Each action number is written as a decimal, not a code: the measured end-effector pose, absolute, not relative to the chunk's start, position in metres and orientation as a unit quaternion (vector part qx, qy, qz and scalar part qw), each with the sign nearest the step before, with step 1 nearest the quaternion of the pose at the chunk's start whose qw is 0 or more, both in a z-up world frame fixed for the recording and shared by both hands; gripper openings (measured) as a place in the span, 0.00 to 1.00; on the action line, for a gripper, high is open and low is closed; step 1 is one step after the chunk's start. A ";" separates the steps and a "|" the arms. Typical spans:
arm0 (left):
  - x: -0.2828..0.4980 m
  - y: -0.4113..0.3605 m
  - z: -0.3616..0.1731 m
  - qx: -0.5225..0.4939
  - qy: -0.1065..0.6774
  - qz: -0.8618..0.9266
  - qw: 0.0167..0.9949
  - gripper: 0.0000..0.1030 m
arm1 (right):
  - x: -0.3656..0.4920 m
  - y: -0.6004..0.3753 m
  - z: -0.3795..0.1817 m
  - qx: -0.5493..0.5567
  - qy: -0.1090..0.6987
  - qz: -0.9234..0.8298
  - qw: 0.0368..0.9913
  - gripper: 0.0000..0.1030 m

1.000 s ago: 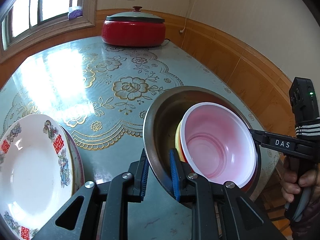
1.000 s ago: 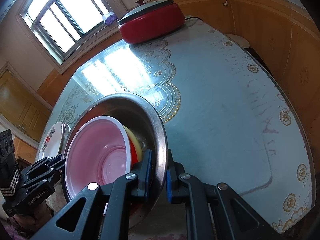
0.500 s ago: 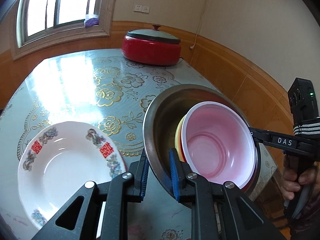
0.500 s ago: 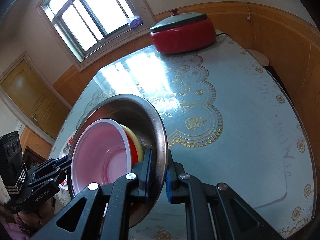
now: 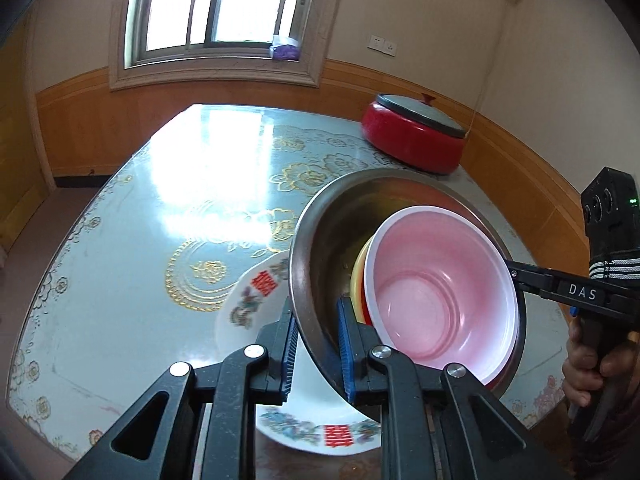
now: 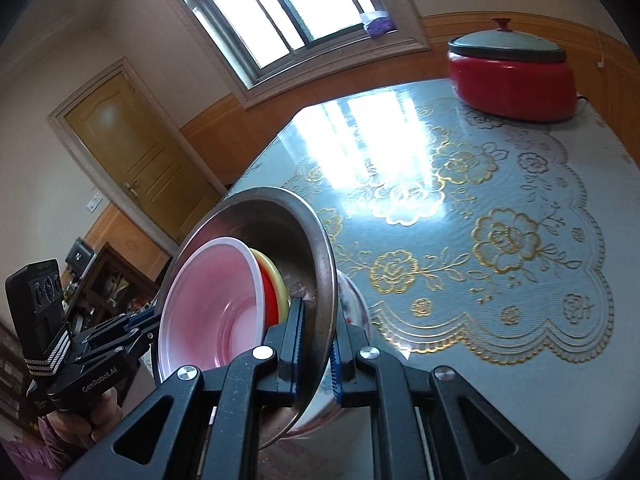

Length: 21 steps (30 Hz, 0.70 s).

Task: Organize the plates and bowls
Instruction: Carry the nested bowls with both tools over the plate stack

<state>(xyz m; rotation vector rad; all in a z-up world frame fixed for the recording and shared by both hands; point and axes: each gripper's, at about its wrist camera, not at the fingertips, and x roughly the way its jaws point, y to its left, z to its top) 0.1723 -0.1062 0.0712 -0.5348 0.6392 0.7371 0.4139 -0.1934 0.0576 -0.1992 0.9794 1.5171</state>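
A steel bowl (image 5: 320, 248) hangs tilted above the table, carried by both grippers. Nested in it are a pink bowl (image 5: 444, 292), a red one and a yellow bowl (image 5: 357, 276). My left gripper (image 5: 316, 340) clamps one side of the rim, its jaws still closing with the metal pressed between the pads. My right gripper (image 6: 318, 344) is shut on the opposite side of the rim (image 6: 326, 280); in the left wrist view its tip (image 5: 516, 276) shows past the pink bowl. A white flowered plate (image 5: 256, 304) lies on the table right under the bowl.
A red lidded pot (image 5: 414, 140) stands at the table's far corner by the wall. The glass-topped table (image 5: 120, 280) with its gold-patterned cloth stretches toward the window. In the right wrist view a wooden door (image 6: 132, 152) and dark shelves stand beyond the table's edge.
Both grippers have swung the steel bowl and its nested bowls sideways and a little up. The plate, earlier off to the left, now lies beneath the bowl.
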 end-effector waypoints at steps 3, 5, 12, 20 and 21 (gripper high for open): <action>0.152 -0.091 0.061 -0.268 0.311 0.352 0.841 0.17 | 0.396 -0.175 0.047 -0.093 0.439 0.660 0.602 0.10; 0.141 -0.083 0.054 -0.276 0.317 0.349 0.838 0.17 | 0.388 -0.165 0.040 -0.094 0.448 0.656 0.600 0.10; 0.142 -0.061 0.026 -0.296 0.345 0.305 0.837 0.17 | 0.377 -0.161 0.016 -0.091 0.479 0.613 0.622 0.10; 0.167 -0.055 0.016 -0.268 0.373 0.268 0.847 0.19 | 0.386 -0.166 -0.009 -0.087 0.510 0.555 0.651 0.10; 0.165 -0.054 0.016 -0.272 0.373 0.266 0.846 0.19 | 0.385 -0.167 -0.008 -0.088 0.509 0.554 0.653 0.10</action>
